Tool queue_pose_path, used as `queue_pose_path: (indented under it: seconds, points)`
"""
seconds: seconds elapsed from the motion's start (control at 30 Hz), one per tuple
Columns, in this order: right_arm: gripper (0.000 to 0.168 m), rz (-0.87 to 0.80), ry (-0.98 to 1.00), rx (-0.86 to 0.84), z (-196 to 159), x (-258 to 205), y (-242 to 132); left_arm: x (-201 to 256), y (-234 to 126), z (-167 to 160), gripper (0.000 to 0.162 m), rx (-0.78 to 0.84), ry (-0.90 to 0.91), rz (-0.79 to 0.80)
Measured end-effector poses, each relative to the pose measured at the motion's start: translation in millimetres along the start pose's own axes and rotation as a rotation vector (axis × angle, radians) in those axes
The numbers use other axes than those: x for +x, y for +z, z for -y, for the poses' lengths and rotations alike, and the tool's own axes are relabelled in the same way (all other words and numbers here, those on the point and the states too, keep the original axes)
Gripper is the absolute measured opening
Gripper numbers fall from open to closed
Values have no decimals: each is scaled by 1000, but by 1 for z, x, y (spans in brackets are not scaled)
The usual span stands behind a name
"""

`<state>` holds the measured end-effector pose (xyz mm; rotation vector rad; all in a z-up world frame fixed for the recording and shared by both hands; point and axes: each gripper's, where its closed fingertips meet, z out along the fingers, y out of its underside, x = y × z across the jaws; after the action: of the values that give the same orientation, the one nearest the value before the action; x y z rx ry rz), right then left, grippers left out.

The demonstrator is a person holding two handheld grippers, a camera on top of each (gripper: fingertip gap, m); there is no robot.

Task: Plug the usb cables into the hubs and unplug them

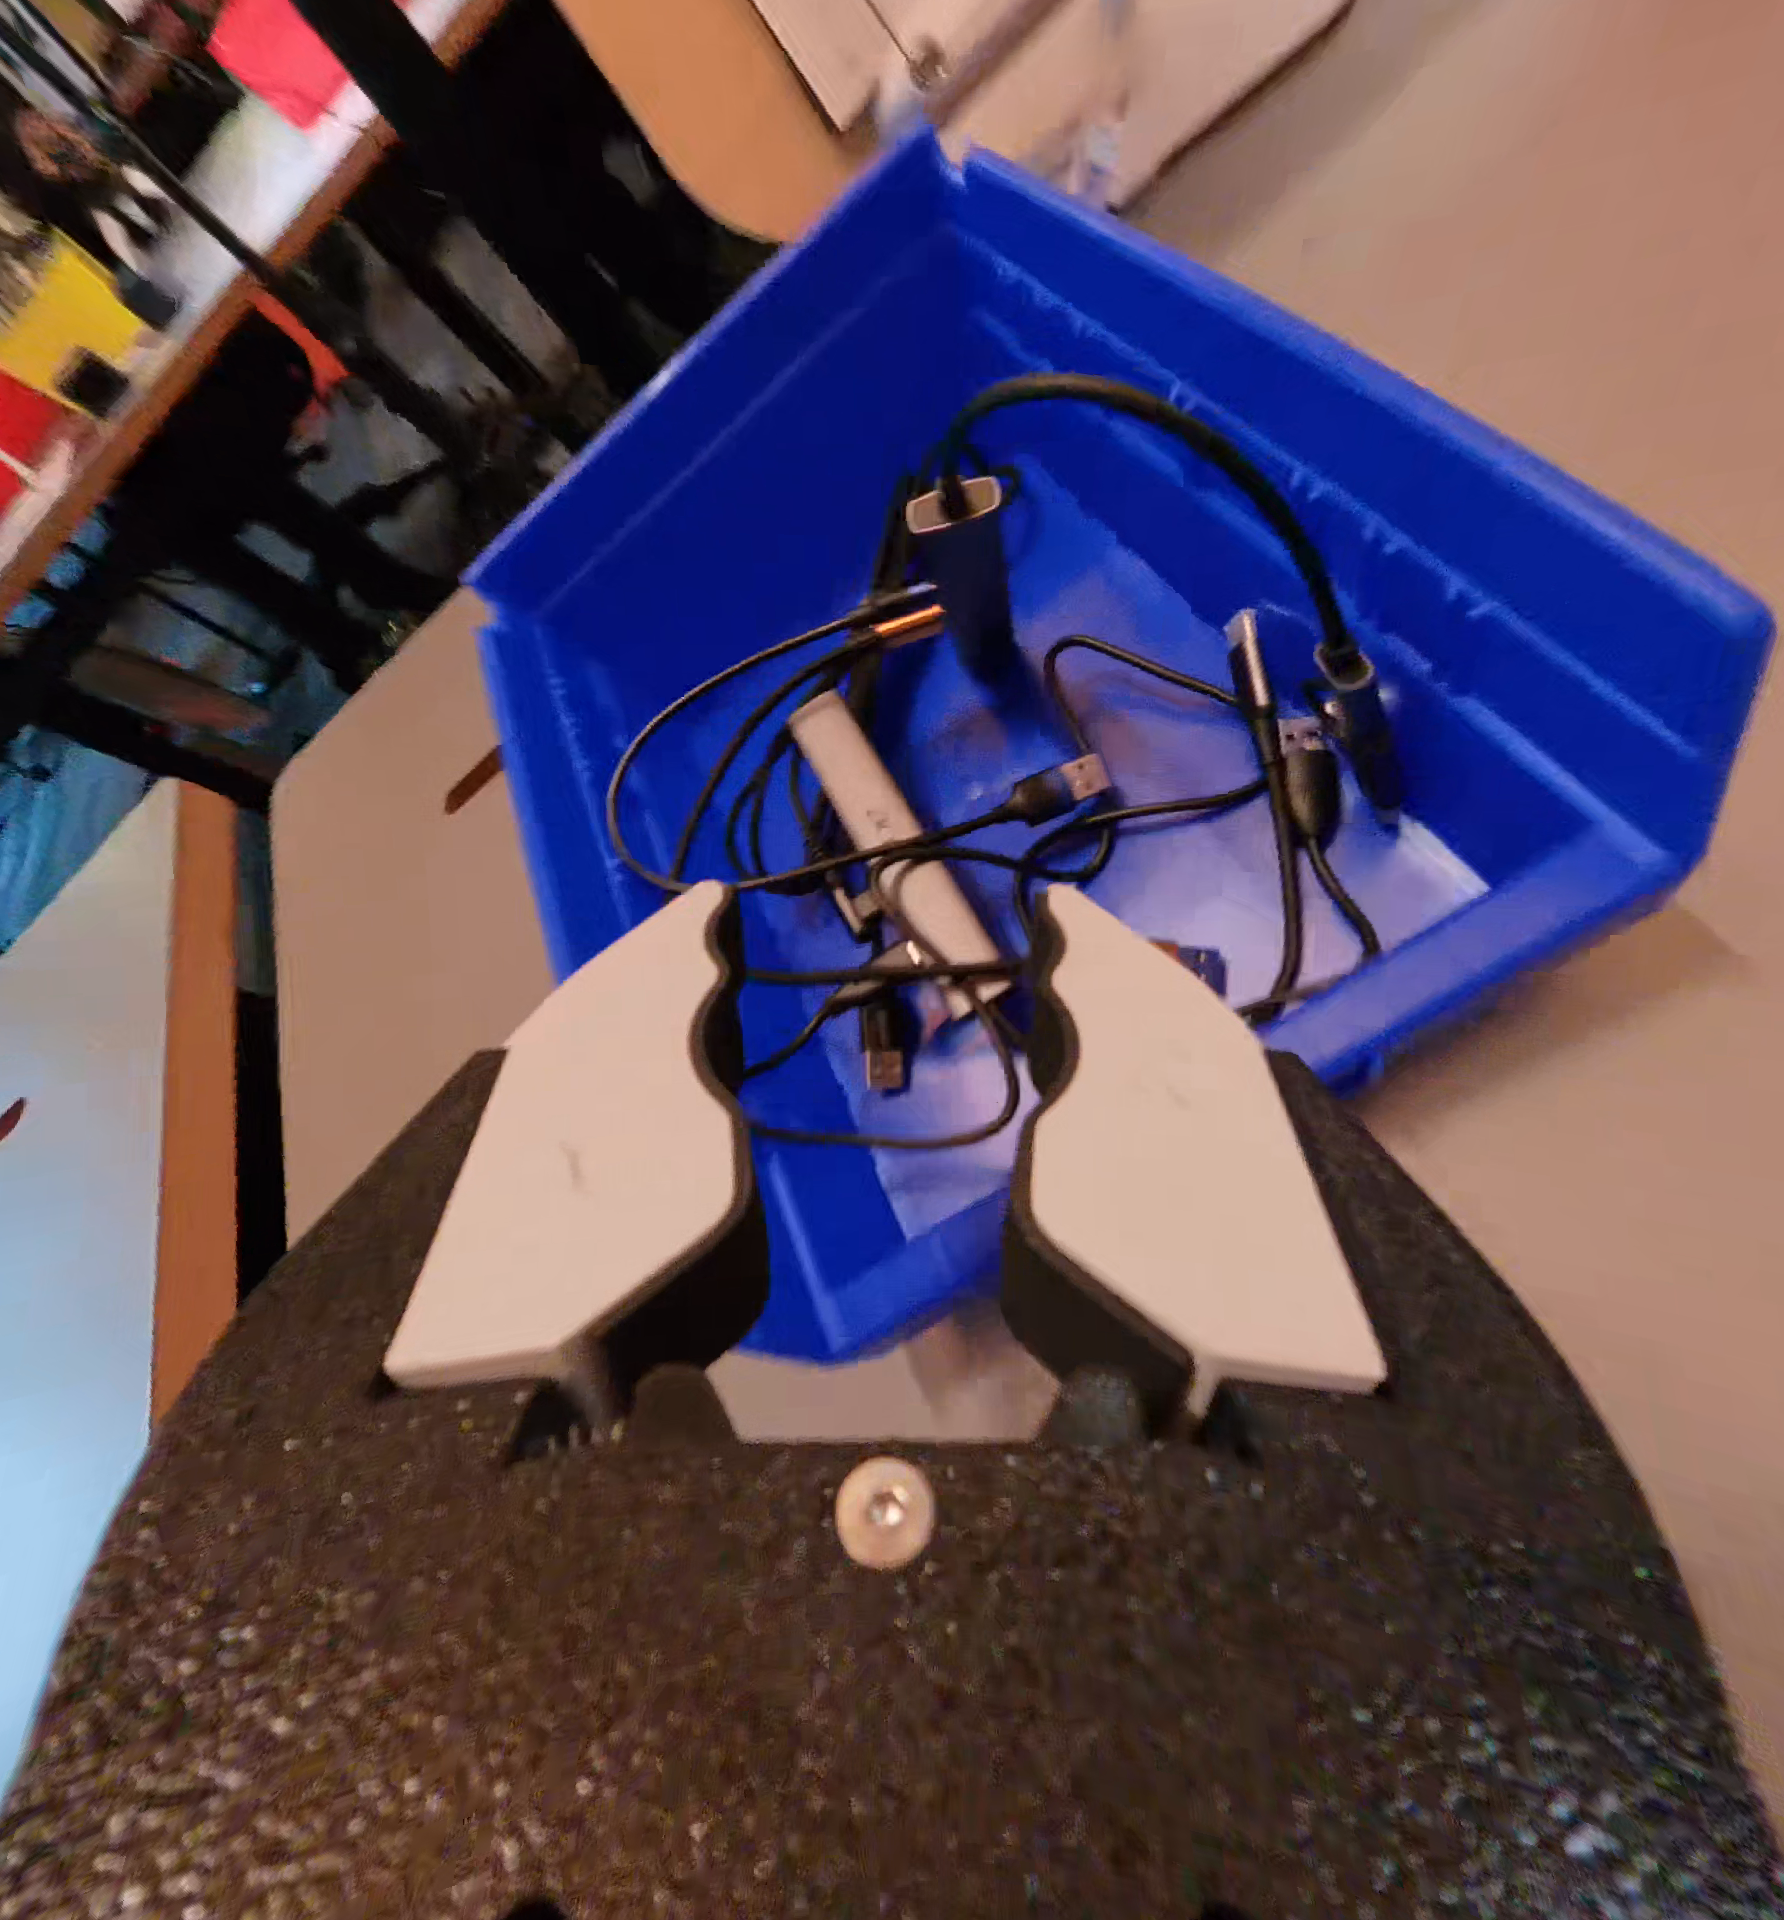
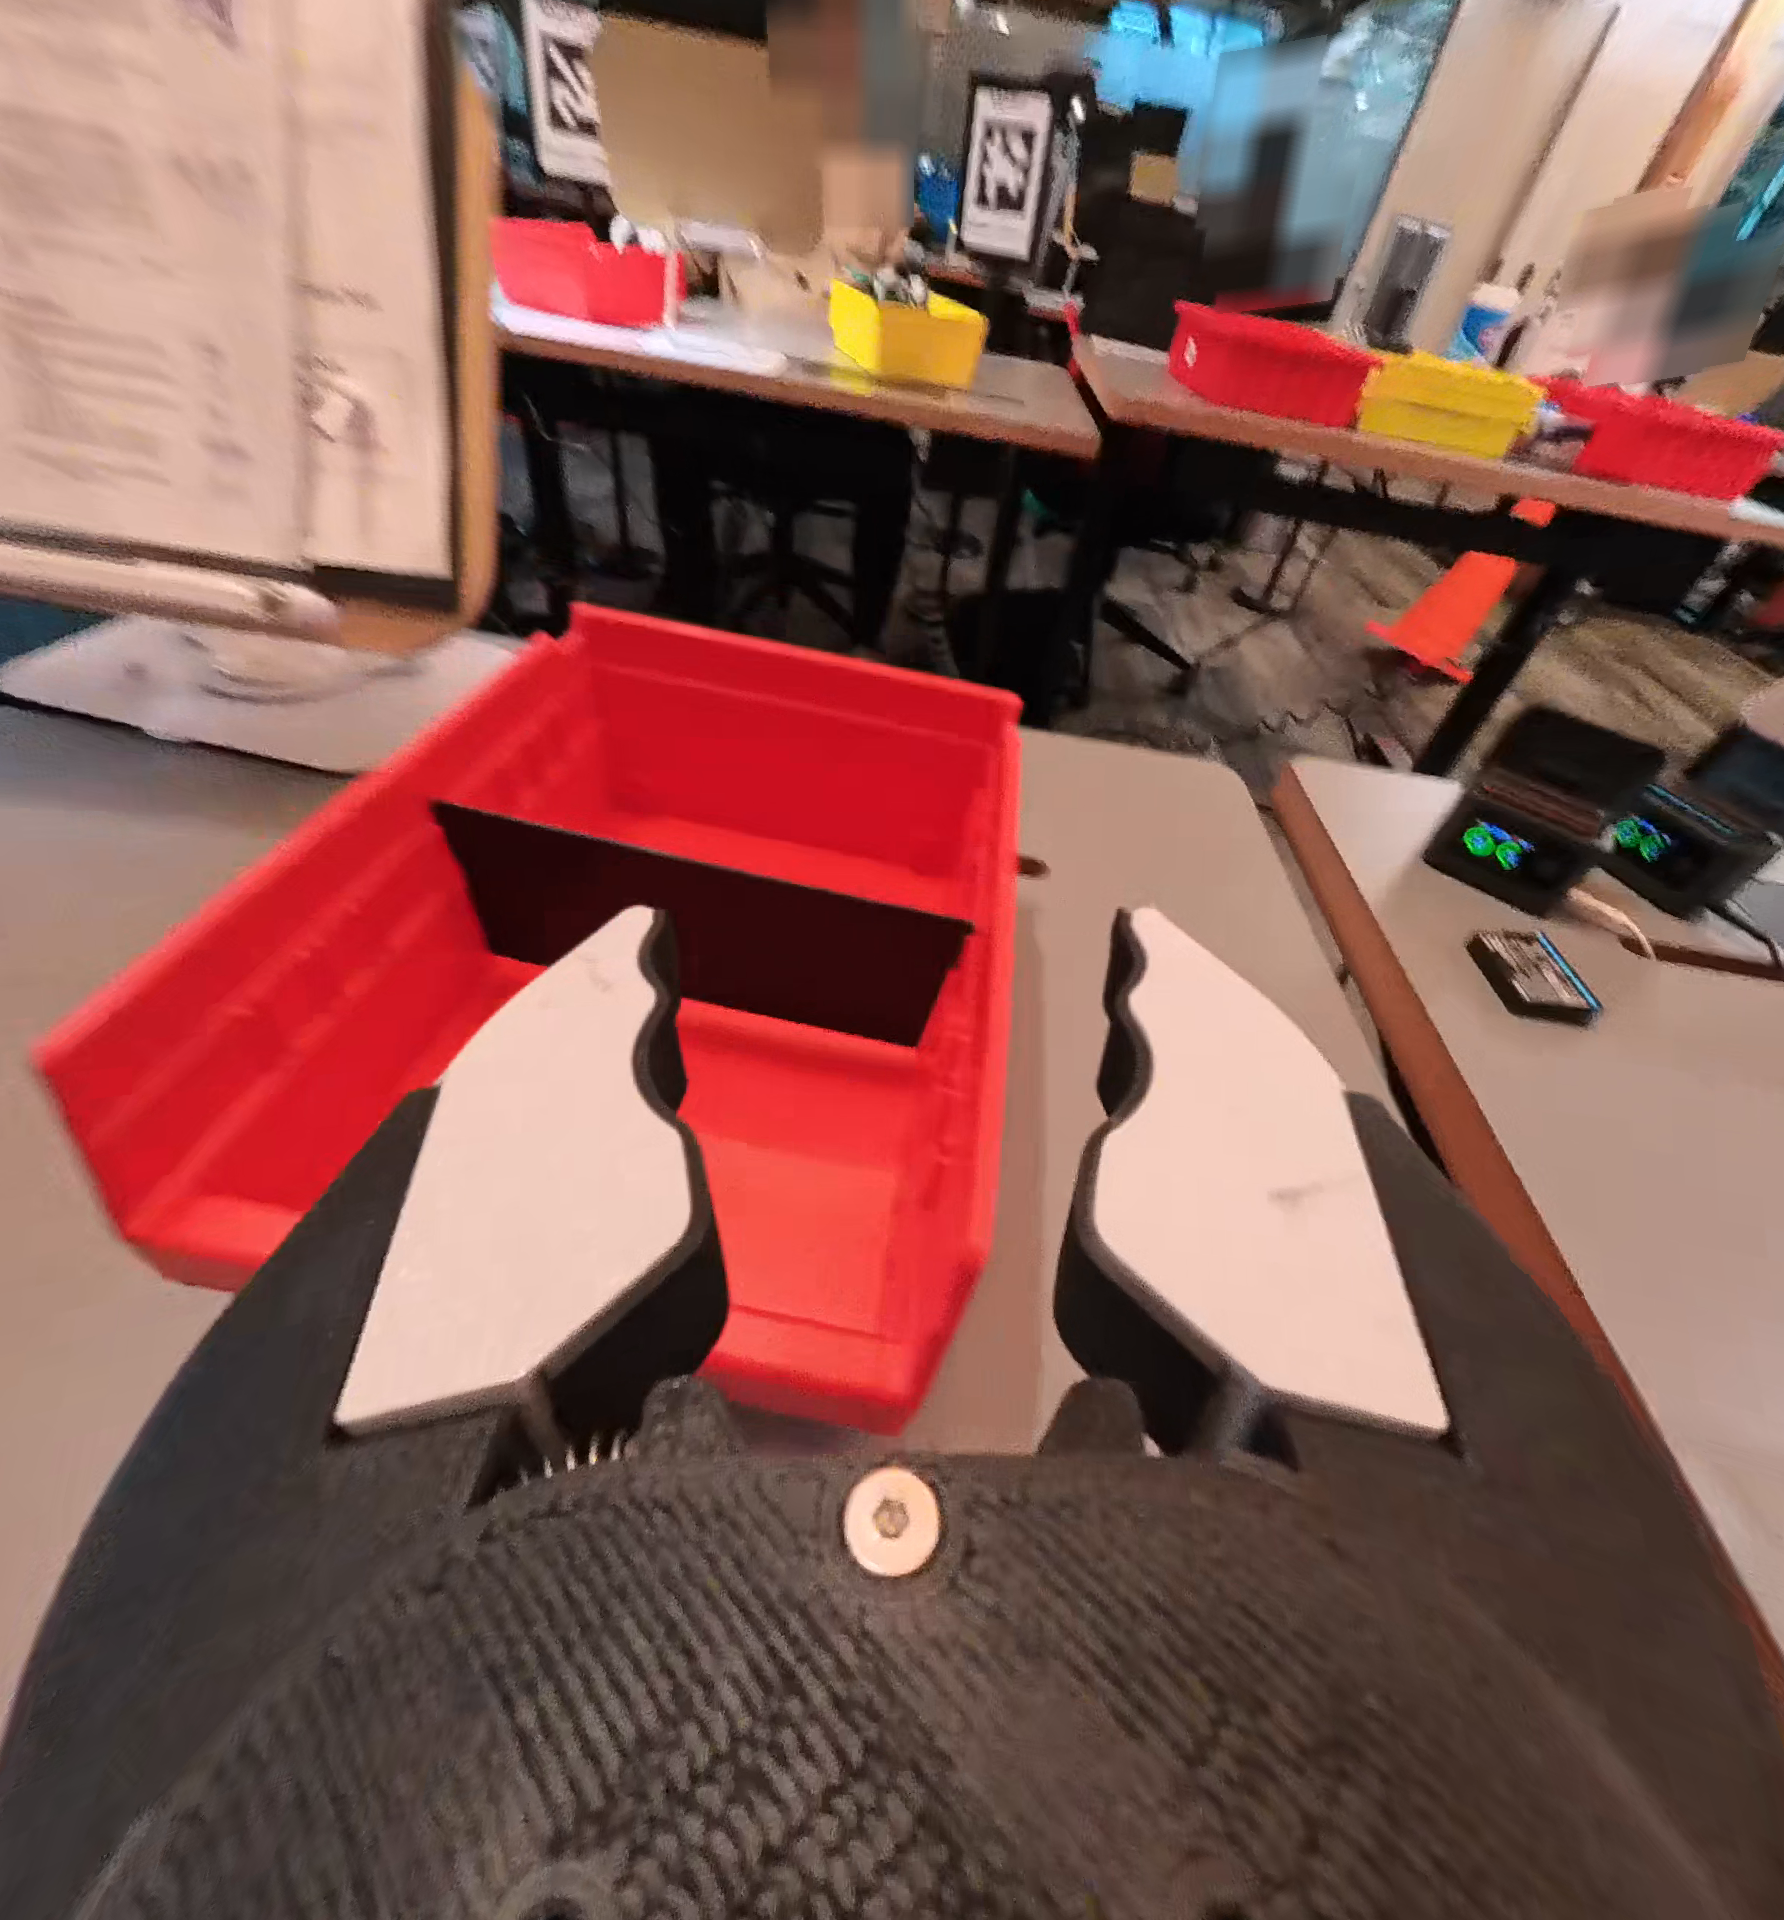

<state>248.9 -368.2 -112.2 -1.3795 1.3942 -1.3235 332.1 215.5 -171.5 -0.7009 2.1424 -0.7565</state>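
Note:
A blue bin (image 1: 763, 499) on the grey table holds a tangle of black USB cables (image 1: 1064, 790) and several hubs: a silver one (image 1: 893, 831) in the middle, a dark grey one (image 1: 961, 561) behind it, another (image 1: 1371, 717) at the right. My left gripper (image 1: 883, 914) is open and empty, its fingertips just above the near end of the silver hub. My right gripper (image 2: 888, 925) is open and empty above a red bin (image 2: 275, 1018) with a black divider (image 2: 722, 925). Both compartments of the red bin look empty.
A clipboard with papers (image 2: 192, 291) stands at the left behind the red bin. A second table at the right carries black devices with lit screens (image 2: 1532, 842) and a small dark box (image 2: 1537, 971). Further tables with red and yellow bins (image 2: 1272, 364) stand behind. My right fingertips sit around 60 cm from my left ones.

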Motion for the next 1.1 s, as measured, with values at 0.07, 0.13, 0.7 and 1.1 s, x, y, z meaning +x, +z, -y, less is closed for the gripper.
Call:
queue_pose_path:
  seconds: [0.07,0.13,0.7,1.1]
  points:
    - [74,60,-25,71,17,-28,-6,3,24,11,57,-67,-2,-24]
    - [72,119,-29,98,25,-57,-10,5,48,23,58,-84,-54,-55]
    - [66,464,-121,132,28,-187,-73,15,92,68,24,61,-175,-54]
    - [67,833,-9,313,61,-232,-118,64,-184,272,24,935,29,-773]
